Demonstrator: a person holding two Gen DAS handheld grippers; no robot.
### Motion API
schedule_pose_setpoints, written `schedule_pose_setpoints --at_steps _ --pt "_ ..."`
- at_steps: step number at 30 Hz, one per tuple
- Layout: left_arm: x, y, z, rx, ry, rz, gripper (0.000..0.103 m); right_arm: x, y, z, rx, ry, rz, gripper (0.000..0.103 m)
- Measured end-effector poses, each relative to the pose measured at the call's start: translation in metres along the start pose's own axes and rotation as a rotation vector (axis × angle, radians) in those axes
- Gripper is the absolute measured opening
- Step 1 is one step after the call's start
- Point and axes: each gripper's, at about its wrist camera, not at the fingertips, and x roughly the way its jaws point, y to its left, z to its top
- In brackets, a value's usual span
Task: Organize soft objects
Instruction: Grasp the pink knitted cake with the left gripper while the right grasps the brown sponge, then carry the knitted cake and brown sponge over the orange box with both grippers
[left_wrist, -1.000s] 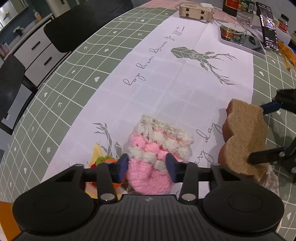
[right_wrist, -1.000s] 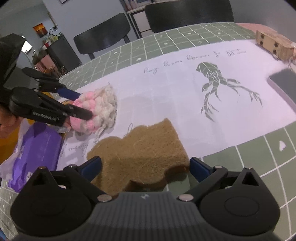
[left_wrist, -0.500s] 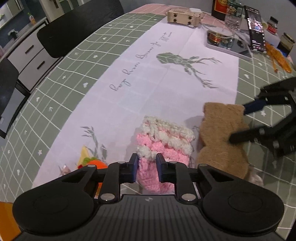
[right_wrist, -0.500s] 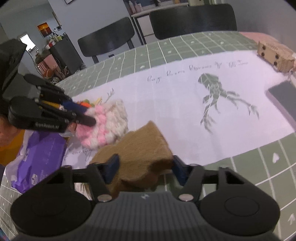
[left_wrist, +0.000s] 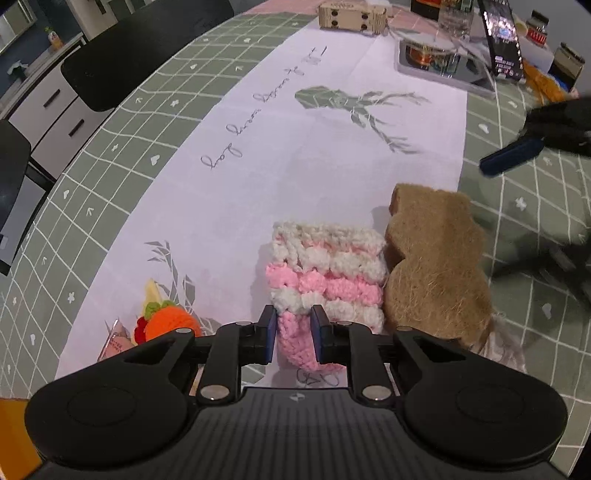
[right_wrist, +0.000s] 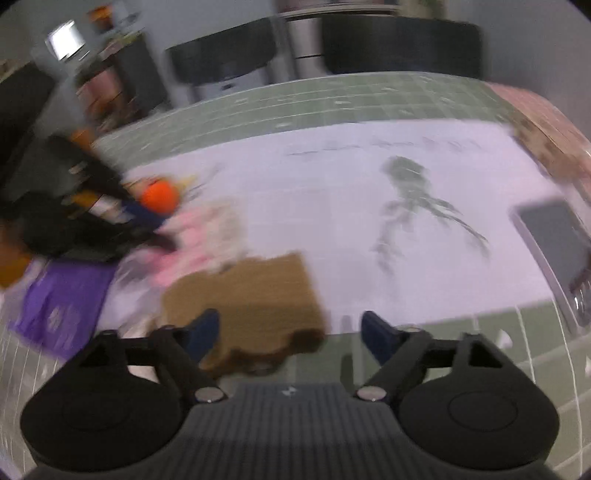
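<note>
We have the left gripper (left_wrist: 293, 334) pinched narrow on the near end of the pink-and-white crochet pouch (left_wrist: 325, 280), which lies on the white table runner (left_wrist: 258, 155). The brown sponge (left_wrist: 436, 273) sits touching the pouch's right side, partly off the runner's edge. Our right gripper (right_wrist: 288, 328) has its jaws opening wide; the sponge lies between the tips, though the right view is blurred and it looks released, not pressed. To do this step well, we should hold the pouch steady and low so it does not drag the sponge, and clear the right fingers fully before moving. The orange crochet fruit (left_wrist: 168, 321) waits left of the pouch.
</note>
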Motion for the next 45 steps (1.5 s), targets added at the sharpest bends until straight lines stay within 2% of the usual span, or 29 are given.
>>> schedule_pose_setpoints --at_steps 2,4,6,8,10,15,17,19,20,23,24,25,26,27,28,31,35,45 --pt "0.0 0.001 -0.001 0.004 0.013 0.003 0.023 -0.012 0.023 0.003 -0.25 -0.035 0.045 0.1" --pt "0.001 0.003 -0.001 -0.008 0.022 -0.004 0.023 -0.024 0.043 0.0 -0.556 -0.05 0.105 0.1" --pt "0.003 0.004 0.0 -0.023 0.026 -0.006 0.025 -0.02 0.055 -0.003 -0.848 0.024 0.142 0.1" --pt "0.006 0.005 0.002 -0.035 0.032 -0.006 0.03 -0.006 0.058 0.0 -0.997 0.102 0.134 0.1" --pt "0.01 0.003 0.003 -0.039 0.042 0.001 0.035 0.011 0.057 0.008 -1.074 0.153 0.135 0.1" --pt "0.017 -0.001 0.009 -0.029 0.07 0.03 0.044 0.041 0.059 0.028 -1.164 0.221 0.179 0.1" --pt "0.019 0.003 0.011 -0.054 0.076 0.035 0.056 0.053 0.06 0.034 -1.158 0.279 0.221 0.098" --pt "0.021 0.006 0.013 -0.063 0.081 0.059 0.07 0.061 0.062 0.037 -1.155 0.323 0.244 0.088" --pt "0.022 0.007 0.013 -0.064 0.082 0.067 0.076 0.064 0.062 0.037 -1.153 0.351 0.258 0.088" --pt "0.024 0.011 0.014 -0.083 0.077 0.057 0.078 0.064 0.062 0.036 -1.143 0.347 0.265 0.087" --pt "0.024 0.012 0.014 -0.096 0.073 0.048 0.077 0.063 0.061 0.035 -1.142 0.345 0.264 0.086" --pt "0.024 0.013 0.014 -0.108 0.064 0.027 0.066 0.063 0.061 0.033 -1.141 0.343 0.262 0.086" --pt "0.024 0.014 0.014 -0.12 0.054 -0.009 0.042 0.061 0.061 0.032 -1.136 0.344 0.258 0.086" --pt "0.023 0.014 0.014 -0.132 0.05 -0.051 0.03 0.06 0.06 0.033 -1.132 0.345 0.254 0.085" --pt "0.022 0.012 0.014 -0.137 0.048 -0.069 0.028 0.057 0.059 0.031 -1.128 0.35 0.25 0.085" --pt "0.018 0.002 0.014 -0.1 0.034 -0.065 0.024 0.053 0.056 0.03 -1.112 0.365 0.239 0.085" --pt "0.006 -0.003 0.014 -0.099 -0.002 -0.075 0.02 0.045 0.051 0.032 -1.104 0.37 0.208 0.084" --pt "-0.051 0.001 0.004 -0.149 -0.135 -0.047 0.012 0.005 0.052 0.055 -1.102 0.315 0.094 0.084"
